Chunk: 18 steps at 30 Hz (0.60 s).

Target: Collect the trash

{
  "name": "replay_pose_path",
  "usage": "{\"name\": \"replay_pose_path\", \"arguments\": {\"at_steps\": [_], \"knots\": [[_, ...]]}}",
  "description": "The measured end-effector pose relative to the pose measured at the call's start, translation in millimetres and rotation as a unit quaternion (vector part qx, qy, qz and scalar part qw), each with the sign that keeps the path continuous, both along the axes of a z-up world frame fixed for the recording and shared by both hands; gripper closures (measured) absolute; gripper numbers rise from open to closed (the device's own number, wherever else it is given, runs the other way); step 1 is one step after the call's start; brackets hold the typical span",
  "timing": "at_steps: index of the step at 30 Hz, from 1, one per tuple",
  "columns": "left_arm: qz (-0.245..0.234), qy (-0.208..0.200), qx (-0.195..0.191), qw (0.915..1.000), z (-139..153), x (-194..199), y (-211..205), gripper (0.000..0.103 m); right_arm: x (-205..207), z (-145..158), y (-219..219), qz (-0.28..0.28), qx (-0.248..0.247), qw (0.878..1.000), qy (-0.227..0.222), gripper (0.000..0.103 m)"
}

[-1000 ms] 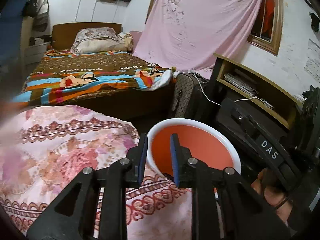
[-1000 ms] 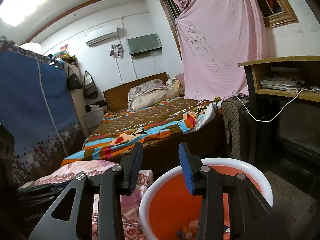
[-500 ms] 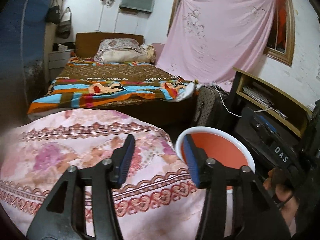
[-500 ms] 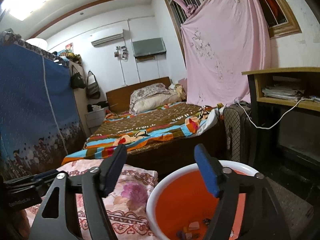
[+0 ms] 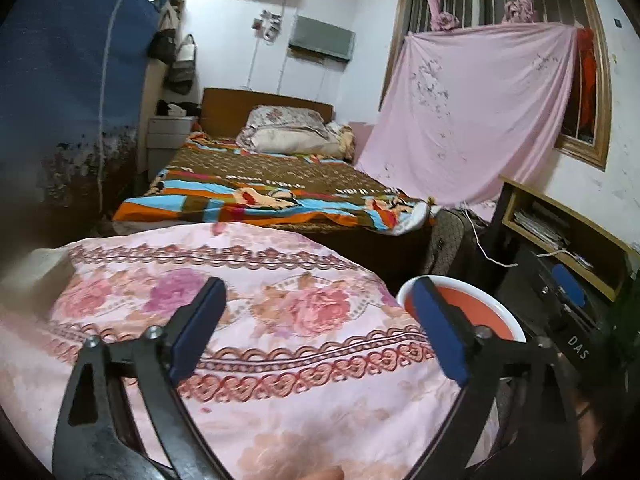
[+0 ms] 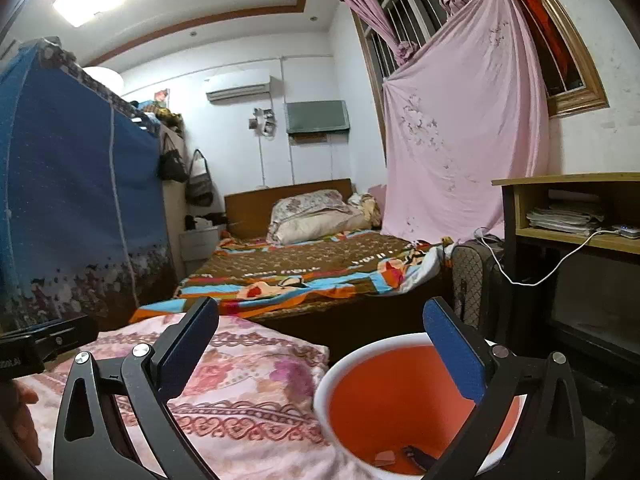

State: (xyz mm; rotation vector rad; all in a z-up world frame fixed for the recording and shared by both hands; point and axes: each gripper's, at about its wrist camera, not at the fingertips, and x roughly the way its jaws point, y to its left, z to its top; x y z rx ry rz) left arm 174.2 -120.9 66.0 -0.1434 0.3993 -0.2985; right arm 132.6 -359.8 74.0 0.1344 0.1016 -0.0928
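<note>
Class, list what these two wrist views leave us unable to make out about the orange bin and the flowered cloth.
- Orange bin contents, right wrist view: only small scraps show at the bottom; the right gripper's finger and the frame edge hide the rest.
- Bin inside, left wrist view: the near rim and the left gripper's finger cover it.
- Flowered cloth: near part blurred, so small litter cannot be told; what lies under it is hidden.

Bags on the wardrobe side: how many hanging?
2. A black bag hangs by the blue wardrobe; a grey bag hangs just right of it, nearer the bed. More may be hidden.
</note>
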Motion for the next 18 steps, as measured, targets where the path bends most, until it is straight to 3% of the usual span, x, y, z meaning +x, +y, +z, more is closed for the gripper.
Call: {"name": "replay_pose_path", "arguments": {"at_steps": [4,18], "knots": [[0.02,-0.017,-0.005,0.9996,-1.0,-15.8,14.7,0.012,-12.6,-0.2,7.9,0.009,-0.005,1.0,-0.012,0.0],[0.056,-0.03,-0.002,0.998,-10.7,-56.0,55.9,0.012,-63.7,-5.8,38.4,0.012,-0.017,0.999,-0.043,0.0]]}}
